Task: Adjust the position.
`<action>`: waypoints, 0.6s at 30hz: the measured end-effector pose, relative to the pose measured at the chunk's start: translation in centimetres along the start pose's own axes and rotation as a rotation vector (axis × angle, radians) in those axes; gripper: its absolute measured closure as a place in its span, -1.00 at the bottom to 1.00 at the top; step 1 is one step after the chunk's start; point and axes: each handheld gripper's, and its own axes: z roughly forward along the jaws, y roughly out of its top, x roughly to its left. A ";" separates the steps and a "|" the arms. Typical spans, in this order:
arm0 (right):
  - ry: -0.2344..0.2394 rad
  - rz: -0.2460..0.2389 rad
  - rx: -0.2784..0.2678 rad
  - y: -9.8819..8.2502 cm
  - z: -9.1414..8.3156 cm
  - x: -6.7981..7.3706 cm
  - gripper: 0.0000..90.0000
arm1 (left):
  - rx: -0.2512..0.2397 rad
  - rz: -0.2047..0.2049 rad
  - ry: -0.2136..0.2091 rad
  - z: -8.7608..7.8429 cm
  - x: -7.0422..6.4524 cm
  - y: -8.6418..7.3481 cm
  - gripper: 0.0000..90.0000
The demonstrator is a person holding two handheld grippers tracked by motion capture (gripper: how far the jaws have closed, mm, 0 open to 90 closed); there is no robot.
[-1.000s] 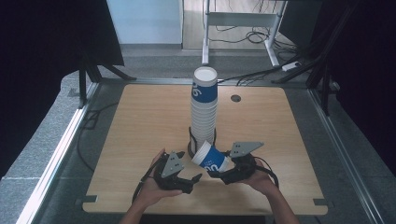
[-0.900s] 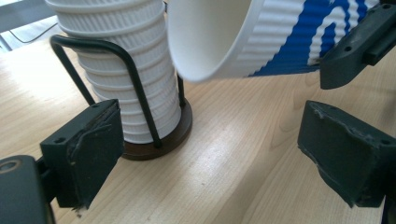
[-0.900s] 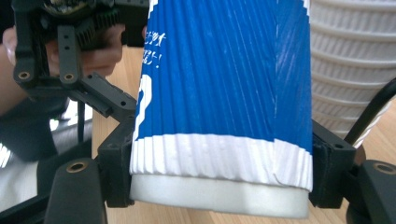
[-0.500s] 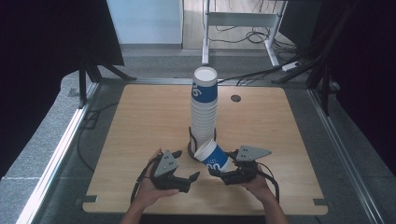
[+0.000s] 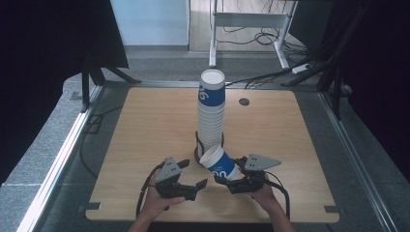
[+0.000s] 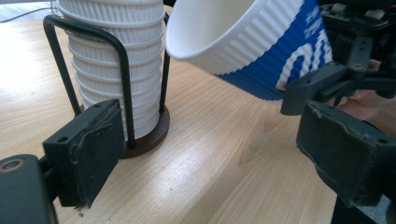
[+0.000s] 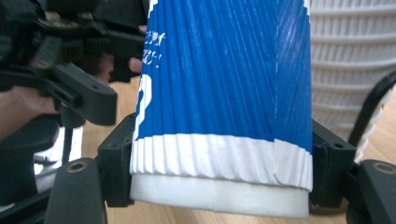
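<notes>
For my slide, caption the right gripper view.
Right gripper clamps a ribbed blue-and-white paper cup near its base, beside the white cup stack.

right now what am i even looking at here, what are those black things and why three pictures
A person sits at a wooden table holding a hand-held two-jaw gripper in each hand. The high view looks down from above; the other two pictures come from cameras riding on each gripper. The right gripper clamps a blue and white paper cup near its base, tilted on its side. The left gripper is open and holds nothing. Behind them a tall stack of cups stands in a black wire holder.
</notes>
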 end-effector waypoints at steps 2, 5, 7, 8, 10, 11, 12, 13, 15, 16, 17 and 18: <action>0.003 0.000 -0.018 -0.2 0.0 0.1 -0.38 | -0.005 -0.008 -0.006 0.0 0.0 0.0 -0.82; 0.000 -0.007 -0.029 -0.6 0.3 0.2 -0.38 | -0.020 -0.040 -0.031 0.0 0.1 0.0 -0.82; 0.019 0.014 -0.053 -0.9 0.6 0.3 -0.38 | -0.041 -0.085 -0.072 0.0 0.3 0.1 -0.82; 0.020 0.010 -0.063 -1.0 0.7 0.4 -0.38 | -0.052 -0.107 -0.093 0.0 0.3 0.1 -0.82; 0.026 0.001 -0.072 -1.2 1.1 0.8 -0.38 | -0.068 -0.131 -0.120 0.0 0.4 0.1 -0.82; 0.030 -0.003 -0.073 -1.2 1.2 0.9 -0.38 | -0.071 -0.136 -0.127 0.0 0.4 0.1 -0.82; 0.030 -0.007 -0.075 -1.2 1.3 1.1 -0.38 | -0.075 -0.137 -0.131 0.1 0.4 0.1 -0.82; 0.035 -0.010 -0.078 -1.3 1.4 1.1 -0.38 | -0.076 -0.139 -0.136 0.1 0.4 0.2 -0.82; 0.038 -0.009 -0.089 -1.3 1.5 1.3 -0.38 | -0.082 -0.153 -0.147 0.3 0.5 0.2 -0.82; 0.041 -0.007 -0.094 -1.4 1.5 1.3 -0.38 | -0.083 -0.159 -0.155 0.3 0.5 0.2 -0.82; 0.042 -0.006 -0.099 -1.4 1.6 1.3 -0.38 | -0.089 -0.171 -0.169 0.4 0.6 0.2 -0.82; 0.045 -0.002 -0.107 -1.4 1.6 1.3 -0.38 | -0.094 -0.180 -0.179 0.6 0.6 0.2 -0.82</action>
